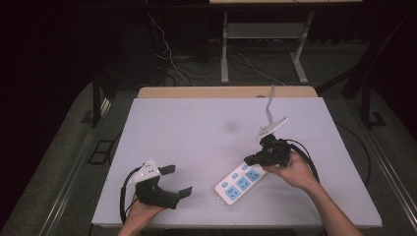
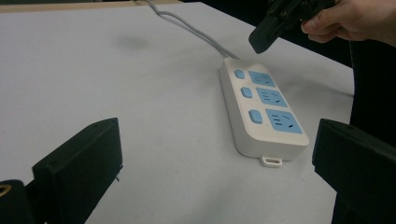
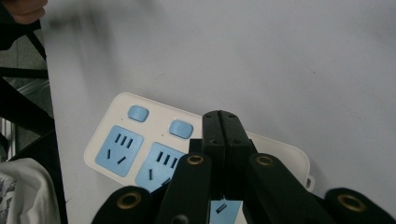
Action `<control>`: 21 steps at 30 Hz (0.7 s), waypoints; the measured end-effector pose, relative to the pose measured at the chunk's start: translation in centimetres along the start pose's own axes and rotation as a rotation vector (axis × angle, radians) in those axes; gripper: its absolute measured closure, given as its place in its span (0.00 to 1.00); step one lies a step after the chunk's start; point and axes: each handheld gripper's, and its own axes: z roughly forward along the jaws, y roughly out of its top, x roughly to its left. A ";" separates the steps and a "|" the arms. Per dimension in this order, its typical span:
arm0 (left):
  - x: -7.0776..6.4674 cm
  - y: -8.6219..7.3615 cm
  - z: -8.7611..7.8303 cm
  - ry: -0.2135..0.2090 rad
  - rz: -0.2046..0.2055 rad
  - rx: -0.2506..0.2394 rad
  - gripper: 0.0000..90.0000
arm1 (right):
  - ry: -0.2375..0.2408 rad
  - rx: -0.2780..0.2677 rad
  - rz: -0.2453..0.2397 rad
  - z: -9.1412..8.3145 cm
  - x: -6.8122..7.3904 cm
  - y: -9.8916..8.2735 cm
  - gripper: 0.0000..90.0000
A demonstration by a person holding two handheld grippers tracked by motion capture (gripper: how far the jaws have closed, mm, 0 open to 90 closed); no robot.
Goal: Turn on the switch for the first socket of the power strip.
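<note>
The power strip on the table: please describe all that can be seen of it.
The power strip is a white, plastic-looking bar with rounded corners, lying flat on the white table. It has three blue sockets, each with a small blue switch beside it, and a small hanging tab at one end. A grey cable leaves the other end. The right hand-held gripper, jaws shut, is over its cable end; whether they touch cannot be told.

White table (image 1: 196,142), grey floor (image 1: 64,162), dark surroundings, metal desk frame (image 1: 224,49), loose cables (image 1: 169,59)
</note>
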 end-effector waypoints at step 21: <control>0.0 0.0 0.0 0.000 0.002 0.003 0.00 | -0.004 0.040 0.027 2.3 -1.0 -0.4 0.99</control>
